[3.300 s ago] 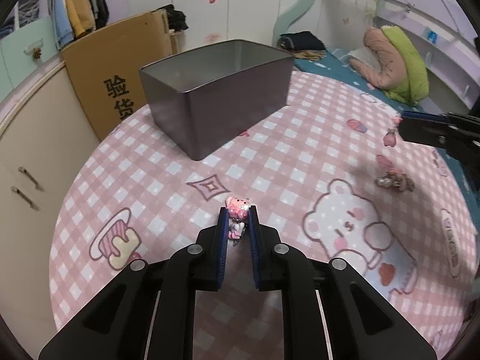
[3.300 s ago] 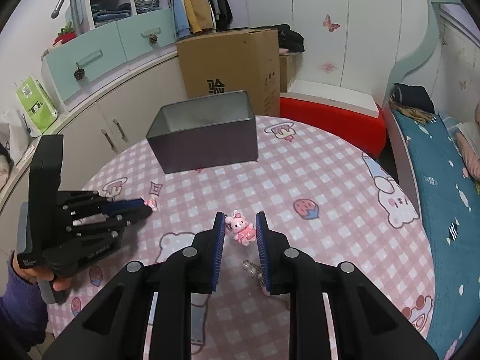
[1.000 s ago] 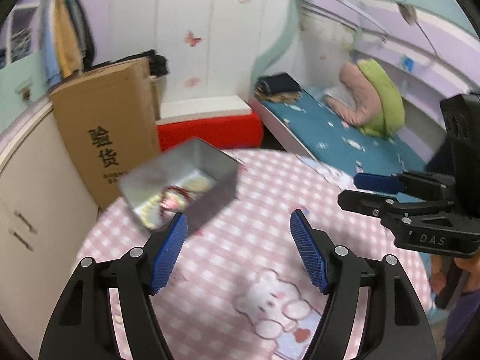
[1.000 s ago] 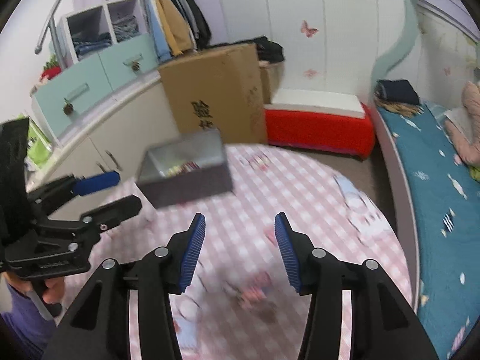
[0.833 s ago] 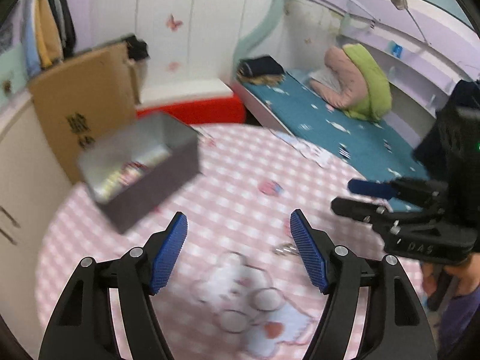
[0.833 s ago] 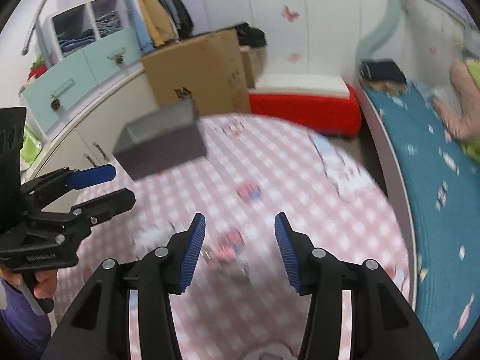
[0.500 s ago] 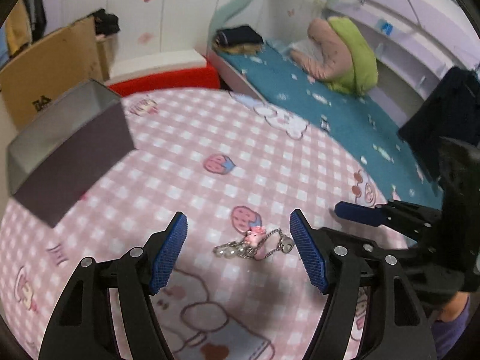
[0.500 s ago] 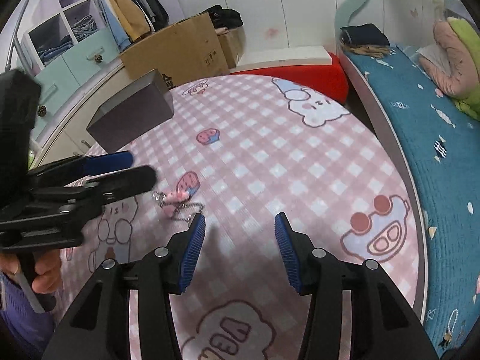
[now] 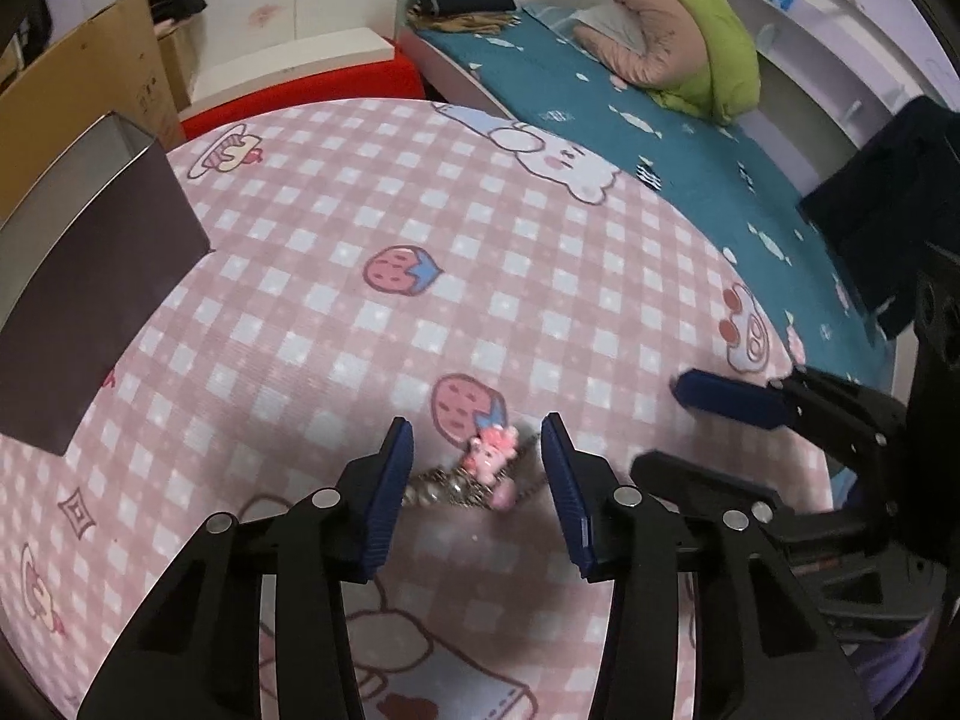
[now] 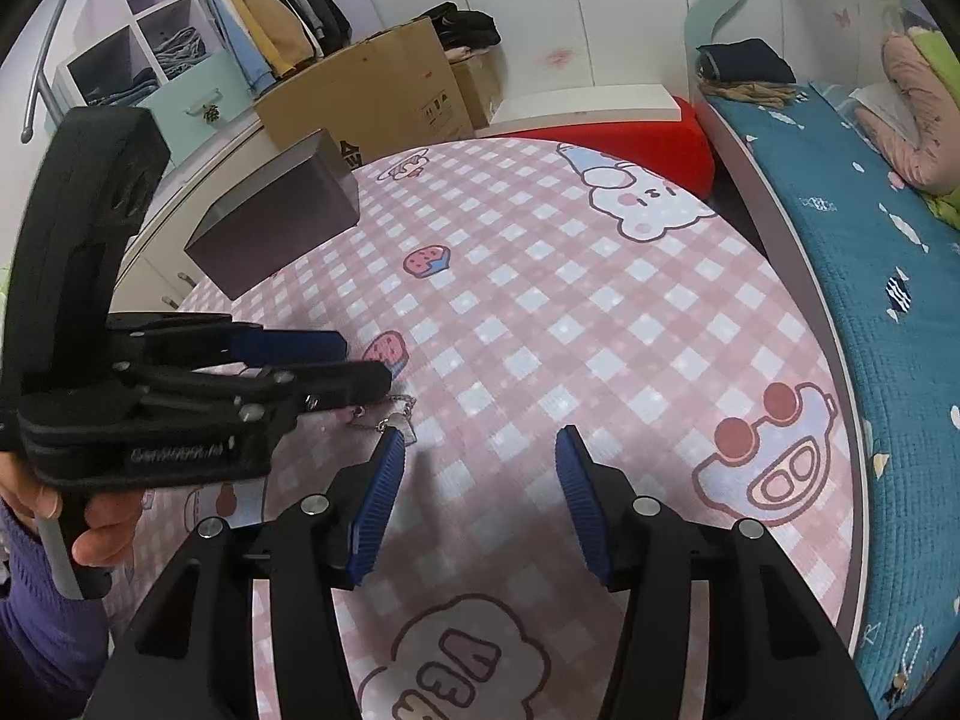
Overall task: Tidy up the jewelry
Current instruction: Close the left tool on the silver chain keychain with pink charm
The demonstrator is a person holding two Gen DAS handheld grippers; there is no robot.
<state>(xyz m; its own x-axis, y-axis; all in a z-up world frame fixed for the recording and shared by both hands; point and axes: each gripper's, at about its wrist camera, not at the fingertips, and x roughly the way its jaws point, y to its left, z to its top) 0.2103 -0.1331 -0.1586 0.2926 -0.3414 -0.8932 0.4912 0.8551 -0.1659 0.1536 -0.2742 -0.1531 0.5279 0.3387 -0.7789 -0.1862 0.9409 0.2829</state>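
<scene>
Reaching step in hand: left tongs (image 9: 477, 456) spread wide astride pink bunny charm chain (image 9: 489, 462) on table (image 9: 540, 252), right tongs (image 10: 474, 468) wide, empty; next, lower, pinch, carry to tin (image 9: 90, 276).

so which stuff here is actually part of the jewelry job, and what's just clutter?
Job:
- pink charm chain, on the tablecloth
- grey tin
- left hand-held gripper, open around the chain
- right hand-held gripper, open

Clutter:
- cardboard box
- bedding
- hanging clothes
</scene>
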